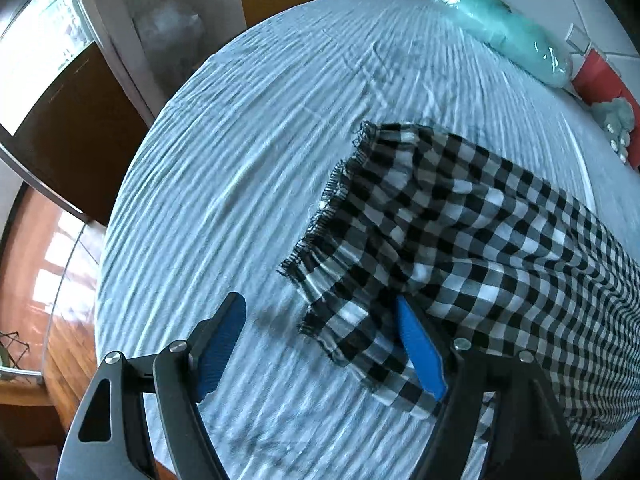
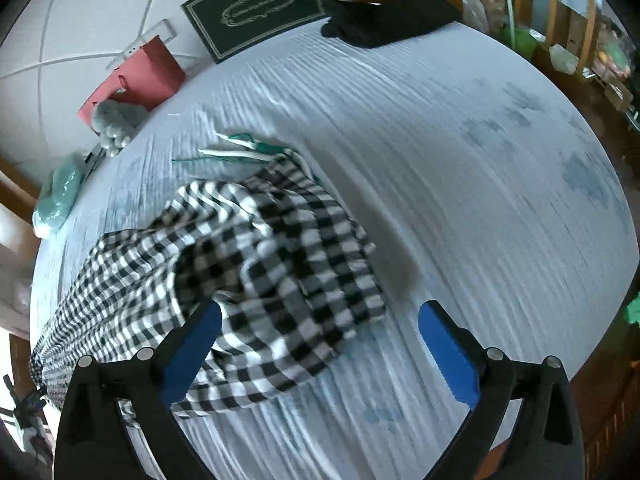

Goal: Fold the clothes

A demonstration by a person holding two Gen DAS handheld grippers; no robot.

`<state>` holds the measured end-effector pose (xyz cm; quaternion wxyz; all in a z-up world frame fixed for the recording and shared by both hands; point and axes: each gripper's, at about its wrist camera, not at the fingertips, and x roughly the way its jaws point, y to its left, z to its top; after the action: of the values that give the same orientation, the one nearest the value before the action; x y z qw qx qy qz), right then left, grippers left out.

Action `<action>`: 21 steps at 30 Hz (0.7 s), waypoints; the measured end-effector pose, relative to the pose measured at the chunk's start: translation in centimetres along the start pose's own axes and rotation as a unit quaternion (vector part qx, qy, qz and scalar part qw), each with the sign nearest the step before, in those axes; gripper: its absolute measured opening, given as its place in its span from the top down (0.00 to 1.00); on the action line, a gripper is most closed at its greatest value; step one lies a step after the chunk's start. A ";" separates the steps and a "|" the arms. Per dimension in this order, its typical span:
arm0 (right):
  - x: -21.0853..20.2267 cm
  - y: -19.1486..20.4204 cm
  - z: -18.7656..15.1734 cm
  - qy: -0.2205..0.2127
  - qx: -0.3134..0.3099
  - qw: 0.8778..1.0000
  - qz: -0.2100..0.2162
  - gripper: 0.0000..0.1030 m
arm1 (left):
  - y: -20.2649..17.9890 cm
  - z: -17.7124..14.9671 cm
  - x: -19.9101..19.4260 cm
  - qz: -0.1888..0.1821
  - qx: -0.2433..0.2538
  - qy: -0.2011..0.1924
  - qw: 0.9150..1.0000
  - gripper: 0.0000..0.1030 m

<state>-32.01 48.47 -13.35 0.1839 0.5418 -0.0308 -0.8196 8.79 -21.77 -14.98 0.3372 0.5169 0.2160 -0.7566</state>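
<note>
left gripper [image 1: 320, 316]: spread wide, empty | right gripper [image 2: 320, 320]: spread wide, empty | checked cloth [image 1: 460, 248]: bunched on bed [image 1: 240, 140], far end cut off | right view blurred

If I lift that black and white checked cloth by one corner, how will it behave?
The black and white checked cloth already lies in soft folds on the striped bedsheet, so it will probably drape limply. Its frayed edge suggests thin, light fabric.

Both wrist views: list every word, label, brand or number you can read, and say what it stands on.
None can be read.
Dark green gift bag: gold lettering inside an ornate frame, too blurred to make out.
Red bag: no print visible.
Checkered cloth, teal plastic-wrapped bundle: no text visible.
</note>
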 end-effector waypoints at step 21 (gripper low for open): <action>2.7 -1.4 0.0 0.018 0.082 0.996 0.020 0.00 | 0.4 -0.3 0.0 -0.009 -0.014 -0.007 1.000 0.21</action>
<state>-33.32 48.83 -16.08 0.1559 0.5693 -0.1058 -0.8002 9.24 -21.83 -15.10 0.3388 0.5044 0.2290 -0.7605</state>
